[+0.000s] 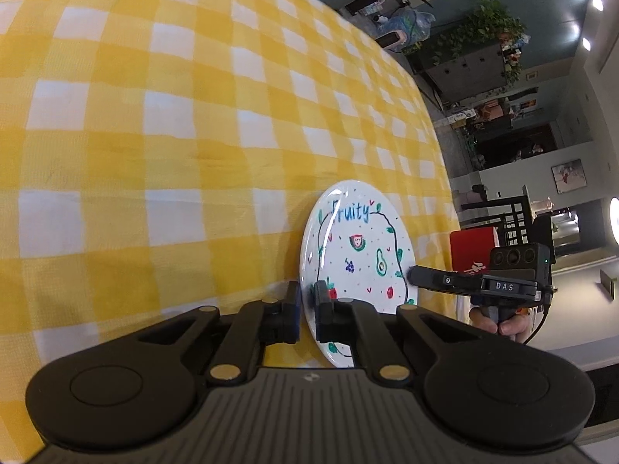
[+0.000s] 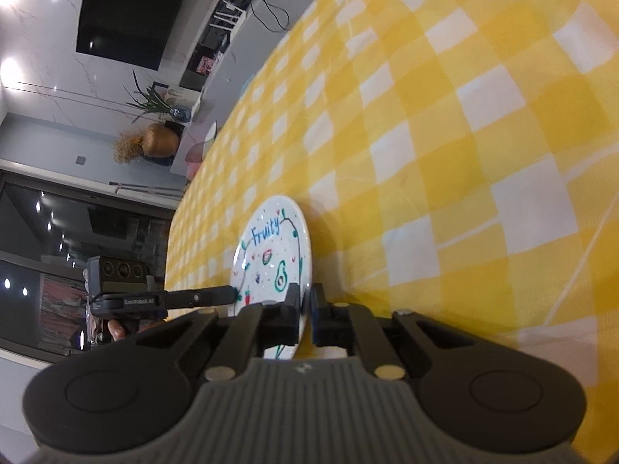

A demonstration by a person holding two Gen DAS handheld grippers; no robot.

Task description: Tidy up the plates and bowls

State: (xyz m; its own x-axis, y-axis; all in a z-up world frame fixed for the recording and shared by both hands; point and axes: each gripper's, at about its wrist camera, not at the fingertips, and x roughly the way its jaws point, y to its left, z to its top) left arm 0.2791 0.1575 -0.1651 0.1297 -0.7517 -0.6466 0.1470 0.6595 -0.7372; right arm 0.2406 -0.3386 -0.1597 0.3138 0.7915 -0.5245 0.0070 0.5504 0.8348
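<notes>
Left gripper (image 1: pixel 307 311): jaws closed on the near rim of the plate (image 1: pixel 358 247), one finger on each face. Right gripper (image 2: pixel 305 315): likewise clamped on the opposite rim of the same plate (image 2: pixel 272 255); in the left wrist view its fingers (image 1: pixel 429 276) meet the plate's far edge. The plate is white, lettered "Fruity", decorated with fruit drawings. It sits over the yellow-and-white checked tablecloth (image 1: pixel 193 135); contact with the cloth cannot be determined.

Home dining rm: gingham tablecloth (image 1: pixel 193 135), houseplants (image 1: pixel 491 27), wall TV (image 2: pixel 127 11).
</notes>
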